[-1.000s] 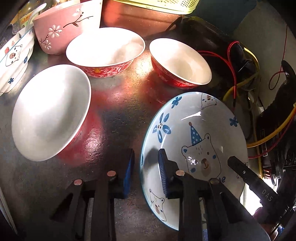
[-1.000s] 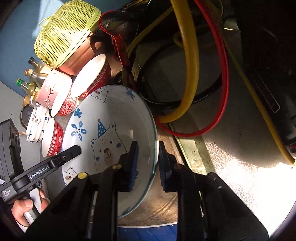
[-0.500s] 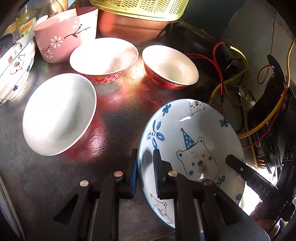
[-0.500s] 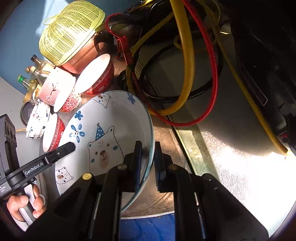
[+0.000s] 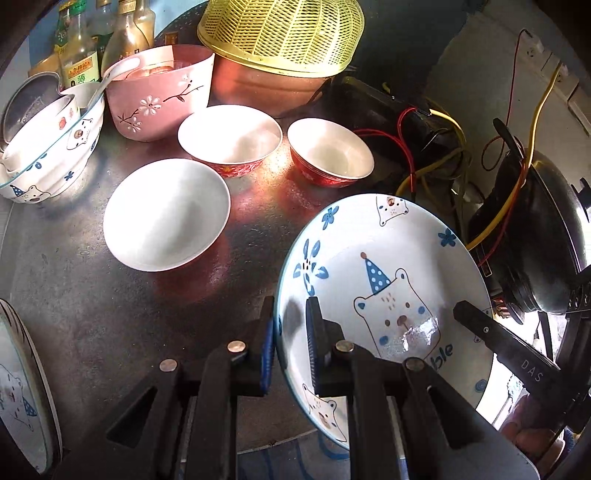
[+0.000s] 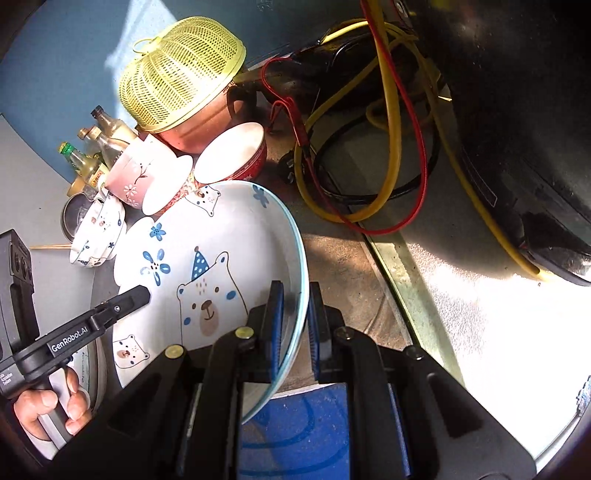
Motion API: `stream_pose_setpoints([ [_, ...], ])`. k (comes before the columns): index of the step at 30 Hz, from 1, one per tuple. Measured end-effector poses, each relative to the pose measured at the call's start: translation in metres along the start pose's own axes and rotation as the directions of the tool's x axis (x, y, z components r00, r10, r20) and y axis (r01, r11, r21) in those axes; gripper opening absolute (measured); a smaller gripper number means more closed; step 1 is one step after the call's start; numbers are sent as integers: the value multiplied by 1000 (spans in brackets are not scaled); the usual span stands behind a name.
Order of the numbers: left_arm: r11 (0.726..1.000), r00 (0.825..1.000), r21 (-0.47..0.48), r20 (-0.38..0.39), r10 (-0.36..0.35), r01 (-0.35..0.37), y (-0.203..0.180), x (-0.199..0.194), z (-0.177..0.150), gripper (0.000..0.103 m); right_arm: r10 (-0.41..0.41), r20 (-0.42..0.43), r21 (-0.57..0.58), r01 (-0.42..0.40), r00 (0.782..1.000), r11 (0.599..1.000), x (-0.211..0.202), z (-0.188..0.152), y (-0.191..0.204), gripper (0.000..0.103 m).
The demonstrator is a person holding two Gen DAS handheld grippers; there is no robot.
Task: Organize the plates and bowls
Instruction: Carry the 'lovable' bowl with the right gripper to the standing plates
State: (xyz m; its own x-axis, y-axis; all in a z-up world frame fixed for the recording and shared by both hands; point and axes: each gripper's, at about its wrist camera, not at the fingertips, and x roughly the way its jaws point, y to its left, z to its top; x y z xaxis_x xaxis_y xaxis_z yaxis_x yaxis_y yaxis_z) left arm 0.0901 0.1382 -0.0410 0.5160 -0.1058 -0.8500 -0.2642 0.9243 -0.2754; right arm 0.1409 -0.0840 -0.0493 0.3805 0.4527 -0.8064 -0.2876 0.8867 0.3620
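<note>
Left wrist view shows my left gripper (image 5: 290,343) clamped narrow on the near-left rim of the round white ceramic plate with the blue party-hat bear (image 5: 391,291), one pad under the rim, one inside it. From the right wrist view, my right gripper (image 6: 295,317) pinches the same plate (image 6: 207,258) on its opposite rim, jaws nearly together with only the rim between them. So the plate hangs between my two grippers, tilted, its far edge over the dark metal tabletop (image 5: 110,314). Just beyond its left side sits a plain white bowl with a red outside (image 5: 166,214). Behind that stand a wider red-patterned bowl (image 5: 231,138) and a smaller red bowl (image 5: 330,151), side by side and apart. Farther left, a pink bowl with white blossoms (image 5: 159,92) stands beside nested white bear-print bowls (image 5: 48,151). At the back, a yellow plastic mesh cover (image 5: 284,33) sits over a copper-coloured pot, with glass bottles (image 5: 107,33) at the far left. Red and yellow cables (image 6: 388,147) lie tangled to the right.
</note>
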Motion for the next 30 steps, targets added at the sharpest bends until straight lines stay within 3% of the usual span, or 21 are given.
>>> stream_pose_setpoints([
  [16,993,995,-100,80,63,-55,63,-58,-28,14,62,-8,-124,-63,998,990,3,-19,72,13],
  [30,961,980,-249,123,155,-120,127,-95,-52,14,130,-73,-257,-144,989,955,23,-33,142,13],
])
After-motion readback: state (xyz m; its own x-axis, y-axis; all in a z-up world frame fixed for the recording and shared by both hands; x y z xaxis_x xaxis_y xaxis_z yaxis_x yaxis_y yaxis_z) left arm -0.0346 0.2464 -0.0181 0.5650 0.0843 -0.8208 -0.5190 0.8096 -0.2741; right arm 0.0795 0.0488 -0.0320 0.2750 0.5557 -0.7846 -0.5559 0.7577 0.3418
